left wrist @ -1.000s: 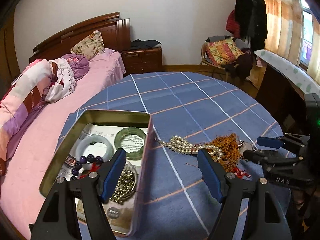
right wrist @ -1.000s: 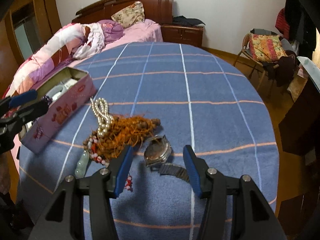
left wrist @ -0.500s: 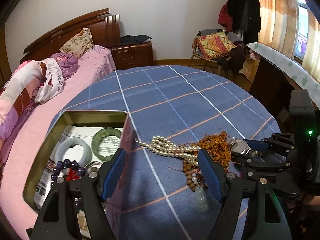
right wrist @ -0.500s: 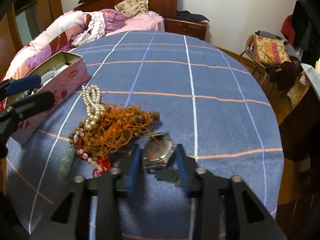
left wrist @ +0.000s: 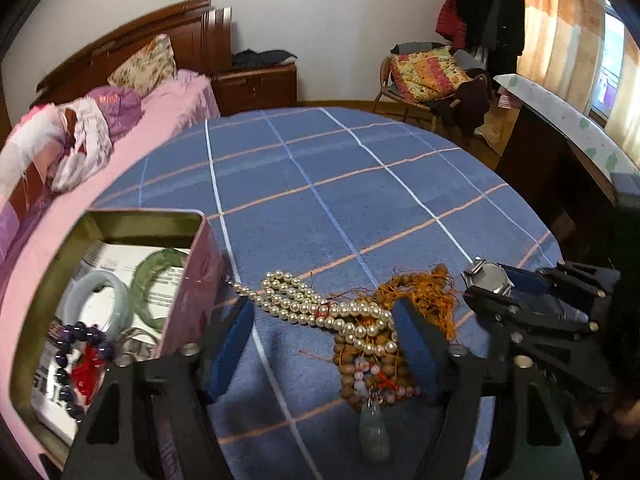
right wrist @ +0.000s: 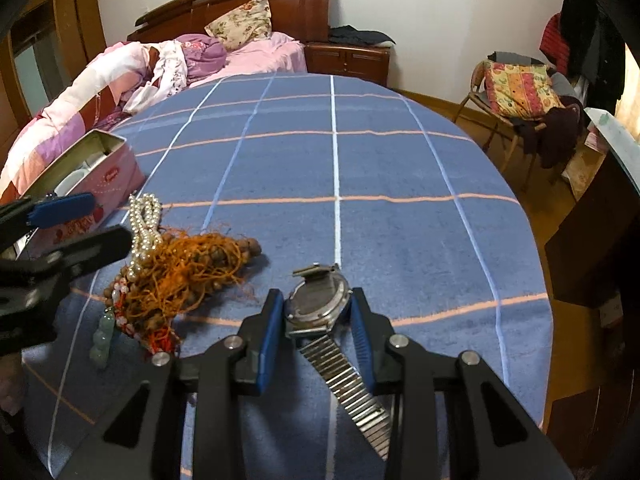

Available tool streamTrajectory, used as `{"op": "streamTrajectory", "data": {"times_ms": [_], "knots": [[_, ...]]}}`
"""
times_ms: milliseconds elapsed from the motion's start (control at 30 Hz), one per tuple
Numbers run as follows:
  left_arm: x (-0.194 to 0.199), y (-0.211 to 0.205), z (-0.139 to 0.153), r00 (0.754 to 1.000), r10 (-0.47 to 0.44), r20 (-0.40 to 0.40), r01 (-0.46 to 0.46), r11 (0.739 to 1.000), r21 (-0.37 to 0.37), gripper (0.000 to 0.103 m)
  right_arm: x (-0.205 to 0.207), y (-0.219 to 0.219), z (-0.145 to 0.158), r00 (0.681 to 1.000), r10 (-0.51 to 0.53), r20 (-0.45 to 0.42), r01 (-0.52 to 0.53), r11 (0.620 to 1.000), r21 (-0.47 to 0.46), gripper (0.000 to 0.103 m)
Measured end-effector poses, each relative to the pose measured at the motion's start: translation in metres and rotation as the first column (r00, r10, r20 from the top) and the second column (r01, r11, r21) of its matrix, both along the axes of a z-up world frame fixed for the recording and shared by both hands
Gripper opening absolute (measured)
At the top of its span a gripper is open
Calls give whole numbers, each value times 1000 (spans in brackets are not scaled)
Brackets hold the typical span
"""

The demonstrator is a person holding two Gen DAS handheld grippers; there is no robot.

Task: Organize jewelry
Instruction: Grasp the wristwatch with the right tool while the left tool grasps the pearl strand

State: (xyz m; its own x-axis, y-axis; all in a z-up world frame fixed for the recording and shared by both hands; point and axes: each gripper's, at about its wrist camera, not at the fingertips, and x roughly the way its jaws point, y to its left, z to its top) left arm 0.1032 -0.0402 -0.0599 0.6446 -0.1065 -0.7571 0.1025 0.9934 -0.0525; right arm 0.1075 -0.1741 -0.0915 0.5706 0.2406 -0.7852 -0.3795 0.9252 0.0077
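A round table [right wrist: 400, 168] under a blue checked cloth fills both views, with one bed [right wrist: 256, 56] beyond its far left edge and one chair [right wrist: 516, 92] with a patterned cushion at far right. On the table's left side stands one open pink tin [left wrist: 192, 280]. Inside it lie two bangles, a pale one [left wrist: 94, 300] and a green one [left wrist: 152, 276], and one string of dark purple beads [left wrist: 76, 344] with a red tassel.

Just right of the tin is a tangled heap: one pearl necklace [left wrist: 304, 300] stretching from the tin's wall into the pile, one string of brown wooden beads [left wrist: 360, 364] with a bushy orange tassel [right wrist: 192, 268], and one pale green pendant [left wrist: 374, 432] at the near end.

The left gripper [left wrist: 324, 344] straddles this heap. Its jaws have just been closing a little but are spread wide, with the pearls and wooden beads between them and neither pad pressing on anything.

The right gripper [right wrist: 318, 320], to the right of the heap, has its two blue pads clamped on the case of one wristwatch [right wrist: 320, 300], which is turned back-side up. The metal strap [right wrist: 352, 384] trails toward the near edge.
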Motion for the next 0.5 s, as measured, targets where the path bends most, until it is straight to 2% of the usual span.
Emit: {"op": "streamTrajectory", "data": {"times_ms": [67, 333, 367, 400, 467, 500], "knots": [[4, -1, -4, 1000, -7, -23, 6, 1000, -14, 55, 0, 0, 0, 1000, 3, -1, -3, 1000, 11, 36], [13, -9, -9, 999, -20, -43, 19, 999, -33, 55, 2, -2, -1, 1000, 15, 2, -15, 999, 33, 36], [13, -10, -10, 998, -26, -48, 24, 999, -35, 52, 2, -3, -1, 1000, 16, 1, -16, 999, 38, 36], [13, -11, -12, 998, -38, -53, 35, 999, -42, 47, 2, -3, -1, 1000, 15, 0, -15, 999, 43, 36], [12, -14, -14, 996, -63, -61, 60, 997, -48, 22, 2, -4, -1, 1000, 14, -1, -14, 999, 50, 36], [11, -16, -13, 995, -74, -62, 72, 996, -46, 18, 3, -5, -1, 1000, 14, -1, -14, 999, 53, 36]]}}
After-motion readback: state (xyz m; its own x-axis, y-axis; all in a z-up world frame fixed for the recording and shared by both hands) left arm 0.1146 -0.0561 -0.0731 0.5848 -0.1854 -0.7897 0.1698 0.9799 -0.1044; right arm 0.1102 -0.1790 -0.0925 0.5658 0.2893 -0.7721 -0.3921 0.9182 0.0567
